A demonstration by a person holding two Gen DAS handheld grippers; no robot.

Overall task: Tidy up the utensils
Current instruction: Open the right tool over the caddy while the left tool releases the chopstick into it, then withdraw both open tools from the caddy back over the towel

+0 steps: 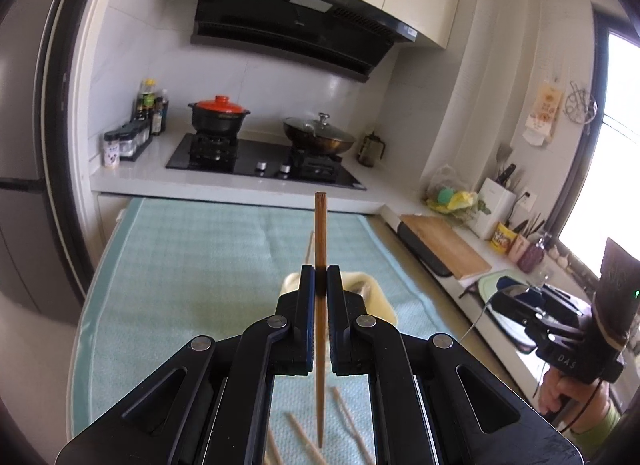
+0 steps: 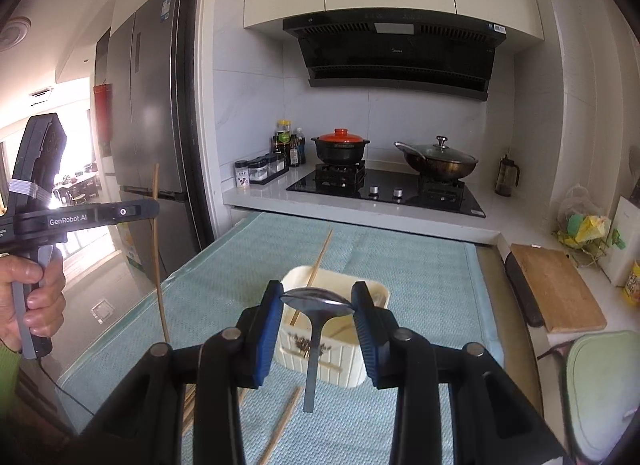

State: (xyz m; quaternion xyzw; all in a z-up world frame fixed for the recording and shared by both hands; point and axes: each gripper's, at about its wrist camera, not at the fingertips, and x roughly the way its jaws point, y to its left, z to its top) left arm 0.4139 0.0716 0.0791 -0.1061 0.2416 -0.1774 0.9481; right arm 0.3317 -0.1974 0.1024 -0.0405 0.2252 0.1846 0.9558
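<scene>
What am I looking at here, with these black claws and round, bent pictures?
There is no robot: a person holds a two-finger gripper in each hand, and each carries a wide-angle camera looking along its fingers. One picture is from the left gripper, shut on a brown chopstick held upright. The other is from the right gripper, which grips a metal spoon by its bowl, handle hanging down. Below lies a green mat with a cream box holding one chopstick already, and more loose chopsticks on the mat. Behind is a kitchen stove with pots.
</scene>
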